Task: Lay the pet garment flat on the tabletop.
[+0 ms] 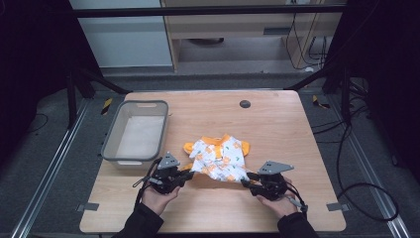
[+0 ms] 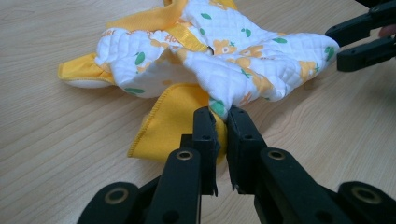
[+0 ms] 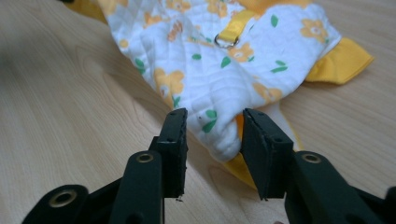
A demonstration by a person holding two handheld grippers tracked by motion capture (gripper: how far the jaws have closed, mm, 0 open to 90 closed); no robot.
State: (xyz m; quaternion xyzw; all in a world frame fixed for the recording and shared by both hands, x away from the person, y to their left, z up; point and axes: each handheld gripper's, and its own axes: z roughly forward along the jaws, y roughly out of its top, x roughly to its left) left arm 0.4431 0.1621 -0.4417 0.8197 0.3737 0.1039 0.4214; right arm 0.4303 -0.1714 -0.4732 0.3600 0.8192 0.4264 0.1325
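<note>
A small quilted white garment (image 1: 220, 158) with orange flowers, green leaves and yellow trim lies crumpled on the wooden table (image 1: 277, 124), near the front middle. My left gripper (image 1: 190, 172) is at its left corner. In the left gripper view the garment (image 2: 233, 60) has a fold pinched between the jaws of my left gripper (image 2: 222, 116), over a yellow flap. My right gripper (image 1: 246, 178) sits at the garment's right corner. In the right gripper view, my right gripper (image 3: 215, 119) stands open around a bunched corner of the garment (image 3: 210, 60); a gap shows beside the cloth.
A grey plastic basket (image 1: 113, 134) with a pale lining stands on the left side of the table. A dark round hole (image 1: 244, 104) marks the far middle of the tabletop. Cables lie on the floor at the right.
</note>
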